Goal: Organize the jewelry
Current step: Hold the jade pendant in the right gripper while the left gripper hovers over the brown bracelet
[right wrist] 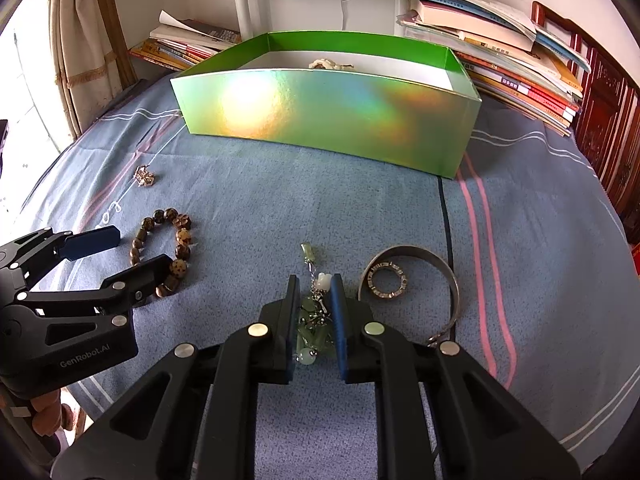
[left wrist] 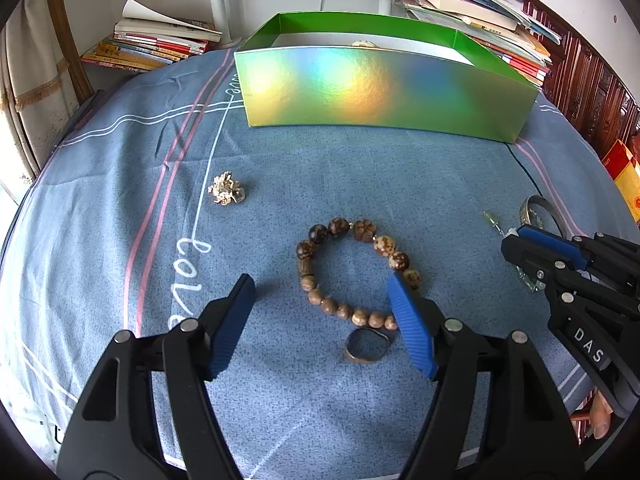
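— Two blue-padded fingers of the left gripper (left wrist: 320,300) fill the bottom of the left wrist view, spread wide. What lies between them?

— A bracelet of brown wooden beads (left wrist: 352,272) on the blue bedsheet (left wrist: 120,240). The right finger's tip overlaps the bracelet's right side; the left finger stands clear of it. Nothing is gripped. Just nearer the camera than the beads lies a dark metal ring (left wrist: 366,346).

— And further off?

— A small gold-coloured cluster (left wrist: 225,189) to the left, near the white stitched line. Behind everything sits a shiny green box (left wrist: 380,92), open at the top, with stacks of books (left wrist: 160,44) beyond it. At the right edge the right gripper (left wrist: 516,254) comes in, low over a pale green charm.

— Now the right wrist view?

— Here the right gripper (right wrist: 316,294) has its jaws drawn close on either side of a jade-green pendant with chain (right wrist: 314,320) lying on the sheet. The pads flank it closely; whether they press it I cannot tell.

— What sits beside it?

— Just right, a silver bangle (right wrist: 440,264) with a smaller studded ring (right wrist: 388,280) lying inside its curve. To the left, the left gripper (right wrist: 140,250) straddles part of the bead bracelet (right wrist: 180,240). The green box (right wrist: 320,120) stands at the back, a pale piece (right wrist: 328,65) showing over its front wall.
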